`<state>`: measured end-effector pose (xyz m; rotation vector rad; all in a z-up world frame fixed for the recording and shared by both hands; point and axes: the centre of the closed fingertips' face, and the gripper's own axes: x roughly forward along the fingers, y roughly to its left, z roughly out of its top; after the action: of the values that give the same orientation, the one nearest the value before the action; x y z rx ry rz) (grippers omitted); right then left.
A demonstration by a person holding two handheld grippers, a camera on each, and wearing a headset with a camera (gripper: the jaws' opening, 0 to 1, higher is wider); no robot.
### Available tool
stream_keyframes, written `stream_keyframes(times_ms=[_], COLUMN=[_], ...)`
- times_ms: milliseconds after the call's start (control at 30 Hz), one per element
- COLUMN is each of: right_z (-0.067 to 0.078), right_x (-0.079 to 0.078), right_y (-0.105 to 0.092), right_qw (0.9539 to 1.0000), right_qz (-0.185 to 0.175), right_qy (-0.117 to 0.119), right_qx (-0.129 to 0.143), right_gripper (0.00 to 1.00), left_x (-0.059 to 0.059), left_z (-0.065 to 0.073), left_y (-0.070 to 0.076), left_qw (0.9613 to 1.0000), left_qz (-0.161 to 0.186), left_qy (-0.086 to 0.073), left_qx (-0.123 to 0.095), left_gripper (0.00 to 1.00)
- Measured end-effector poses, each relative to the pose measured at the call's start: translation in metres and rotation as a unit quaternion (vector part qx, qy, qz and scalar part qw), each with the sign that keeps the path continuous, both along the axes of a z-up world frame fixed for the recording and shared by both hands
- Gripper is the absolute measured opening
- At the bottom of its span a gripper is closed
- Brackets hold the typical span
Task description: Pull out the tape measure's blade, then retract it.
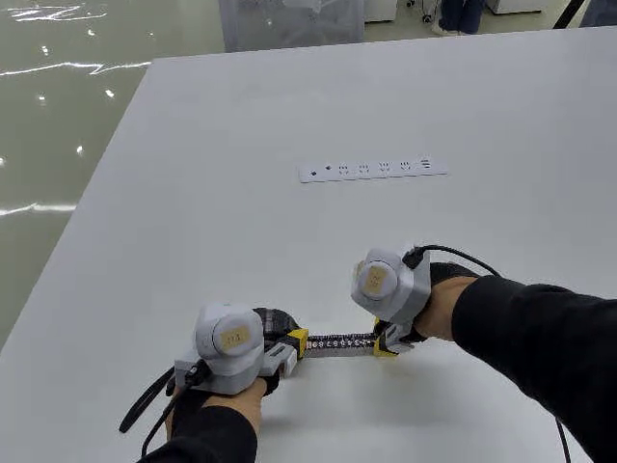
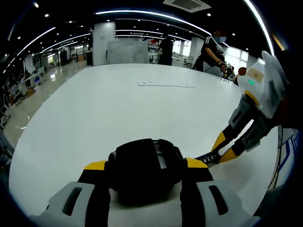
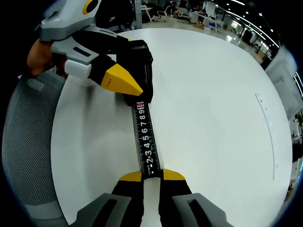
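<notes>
Though head view blurs them, right gripper view shows blade point(image 3: 146, 142) numerals.

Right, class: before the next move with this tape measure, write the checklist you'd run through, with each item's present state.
1. Left hand-held gripper shut on the black plastic tape measure case: ok.
2. Right hand-held gripper shut on the end of the dark numbered blade: ok.
3. Blade straight between the two: ok.
4. Blade lock released: cannot tell.
5. White power strip well clear of the blade on the white table: ok.
</notes>
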<state>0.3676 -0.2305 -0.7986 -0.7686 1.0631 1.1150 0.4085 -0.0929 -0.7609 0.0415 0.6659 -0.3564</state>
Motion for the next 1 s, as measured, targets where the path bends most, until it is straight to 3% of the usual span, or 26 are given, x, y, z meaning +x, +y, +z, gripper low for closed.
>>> stream_keyframes(times_ms=[1000], right_z=[0.000], right_x=[0.002], right_y=[0.013], right_qw=[0.9994], right_qz=[-0.005], right_qy=[-0.005], right_qx=[0.035], right_gripper=[0.05], left_x=[0.001], left_z=[-0.001], left_y=[0.001], left_qw=[0.9999], left_qz=[0.000], left_qy=[0.013], left_qx=[-0.009], left_gripper=[0.53])
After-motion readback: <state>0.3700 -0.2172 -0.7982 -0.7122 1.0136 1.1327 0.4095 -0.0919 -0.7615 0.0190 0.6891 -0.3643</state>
